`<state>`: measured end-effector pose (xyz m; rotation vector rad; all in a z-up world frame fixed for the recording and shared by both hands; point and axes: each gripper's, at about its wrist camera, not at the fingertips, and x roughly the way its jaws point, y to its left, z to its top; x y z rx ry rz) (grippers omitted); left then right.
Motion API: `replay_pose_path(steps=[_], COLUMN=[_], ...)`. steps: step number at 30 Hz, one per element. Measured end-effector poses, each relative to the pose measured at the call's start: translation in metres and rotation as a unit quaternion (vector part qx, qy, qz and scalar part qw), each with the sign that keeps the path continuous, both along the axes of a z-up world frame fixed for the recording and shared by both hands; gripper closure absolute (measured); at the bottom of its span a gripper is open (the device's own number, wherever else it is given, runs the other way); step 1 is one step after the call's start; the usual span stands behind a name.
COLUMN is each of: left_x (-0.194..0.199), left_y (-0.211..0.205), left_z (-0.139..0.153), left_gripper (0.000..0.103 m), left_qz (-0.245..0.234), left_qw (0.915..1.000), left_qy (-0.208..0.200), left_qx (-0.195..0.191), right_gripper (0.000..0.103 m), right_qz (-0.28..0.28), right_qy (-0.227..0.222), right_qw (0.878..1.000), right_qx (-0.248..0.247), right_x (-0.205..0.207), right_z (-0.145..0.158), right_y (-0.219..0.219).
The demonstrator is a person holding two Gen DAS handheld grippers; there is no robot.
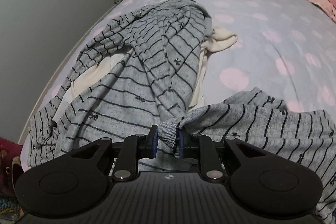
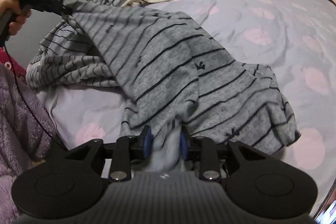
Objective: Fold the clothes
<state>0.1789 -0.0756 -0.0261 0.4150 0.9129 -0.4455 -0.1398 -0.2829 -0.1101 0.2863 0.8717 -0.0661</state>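
Now striped garment (image 2: 168, 68) — between both tongs

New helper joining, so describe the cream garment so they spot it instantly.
On the polka-dot bed, find the grey striped clothes heaped near the wall-side edge. The cream garment pokes out from beneath them, the only plain, unstriped piece there.

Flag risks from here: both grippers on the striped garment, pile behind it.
1. Left gripper pinches only the ribbed cuff; it could slip out under tension.
2. The striped garment still overlaps the white garment, so pulling may drag it along.
3. Fabric in the right gripper looks bunched, risking a crooked fold.
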Motion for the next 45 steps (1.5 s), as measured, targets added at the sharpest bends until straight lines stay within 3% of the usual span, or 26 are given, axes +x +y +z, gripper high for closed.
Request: replay_pose_path(steps=[5, 8, 13, 19, 22, 23, 24, 27, 32, 35, 39, 43, 45], left_x=[0.002, 0.004, 0.005, 0.005, 0.004, 0.003, 0.001, -0.002, -0.005, -0.01, -0.016, -0.022, -0.024], left_y=[0.001, -0.001, -0.006, -0.011, -0.013, -0.013, -0.014, -0.012, -0.004, 0.002, 0.009, 0.014, 0.015], left_z=[-0.006, -0.007, -0.005, -0.001, 0.003, 0.004, 0.006, 0.013, 0.033, 0.048, 0.063, 0.065, 0.062], left_gripper=[0.086, 0.086, 0.086, 0.087, 0.087, 0.087, 0.087, 0.087, 0.088, 0.088, 0.088, 0.088, 0.088], left_qz=[0.0, 0.0, -0.001, 0.007, 0.001, -0.002, -0.006, -0.01, -0.004, -0.005, -0.003, -0.011, -0.02], left_qw=[1.0, 1.0, 1.0, 0.9998, 0.9995, 0.9994, 0.9992, 0.9983, 0.9938, 0.9886, 0.982, 0.9817, 0.9833], left_qy=[-0.001, -0.003, -0.007, -0.012, -0.019, -0.025, -0.03, -0.041, -0.064, -0.085, -0.114, -0.12, -0.116], left_qx=[0.002, -0.001, -0.004, -0.015, -0.024, -0.025, -0.027, -0.04, -0.091, -0.124, -0.151, -0.148, -0.139], right_gripper=[0.053, 0.053, 0.055, 0.056, 0.07, 0.083, 0.089, 0.095, 0.098, 0.098, 0.099, 0.099, 0.099], right_qz=[-0.004, -0.05, -0.147, -0.179, -0.185, -0.187, -0.192, -0.212, -0.271, -0.314, -0.387, -0.459, -0.482], right_qy=[-0.079, -0.094, -0.054, -0.005, 0.027, 0.037, 0.045, 0.038, -0.02, -0.06, -0.108, -0.135, -0.124], right_qw=[0.997, 0.994, 0.987, 0.984, 0.981, 0.98, 0.978, 0.975, 0.962, 0.947, 0.913, 0.869, 0.855], right_qx=[-0.007, -0.017, -0.022, 0.021, 0.05, 0.059, 0.063, 0.06, 0.034, -0.02, -0.075, -0.129, -0.144], right_x=[-0.027, -0.033, -0.019, 0.024, 0.042, 0.048, 0.051, 0.05, 0.022, -0.002, -0.043, -0.085, -0.098], right_z=[0.032, 0.047, 0.044, 0.01, -0.014, -0.021, -0.027, -0.024, 0.01, 0.041, 0.09, 0.131, 0.139], right_y=[-0.015, -0.039, -0.102, -0.148, -0.156, -0.158, -0.159, -0.16, -0.166, -0.169, -0.186, -0.205, -0.215])
